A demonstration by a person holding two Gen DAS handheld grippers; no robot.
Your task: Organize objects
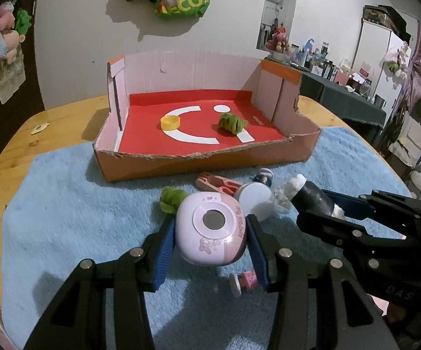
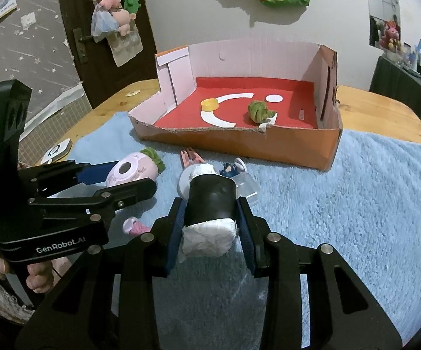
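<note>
The left tool (image 1: 210, 233) tilts forward and down, its blue pads pressed on both sides of a pink capsule toy (image 1: 211, 230). The right tool (image 2: 210, 218), just beside it at a like tilt, clamps a black tube (image 2: 211, 201). A hand (image 2: 39, 277) grips the left handle.

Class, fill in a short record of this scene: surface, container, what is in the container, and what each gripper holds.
surface: blue towel on a wooden table
container: open cardboard box, red floor
in container: yellow cap; green scrunchie
left gripper: shut on pink round capsule
right gripper: shut on black roll with white ends
</note>
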